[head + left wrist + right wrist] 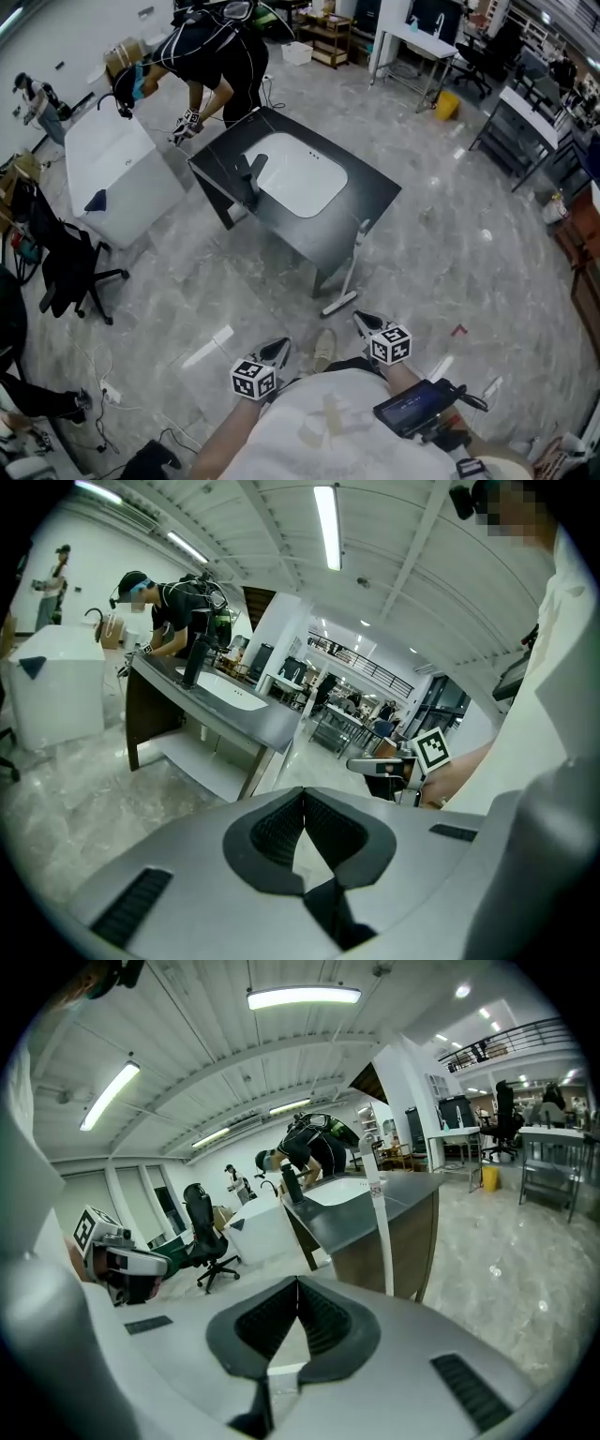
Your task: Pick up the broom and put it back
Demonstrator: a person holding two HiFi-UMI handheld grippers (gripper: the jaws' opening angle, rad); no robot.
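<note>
The broom (pixel 349 272) leans with its white handle against the near corner of the dark sink counter (pixel 366 202); its head rests on the floor. In the right gripper view the handle (pixel 381 1232) stands straight ahead, some way off. Both grippers are low in the head view, close to my body and short of the broom. My left gripper (pixel 277 351) (pixel 302 794) is shut with nothing between its pads. My right gripper (pixel 362 322) (pixel 298 1283) is shut and empty too, and is the nearer one to the broom's head.
A person in black (pixel 211 56) bends over the counter's far side. A white cabinet (pixel 117 173) and a black office chair (pixel 66 262) stand to the left. Cables (pixel 103 394) lie on the floor at the lower left. Desks (pixel 525 122) line the right.
</note>
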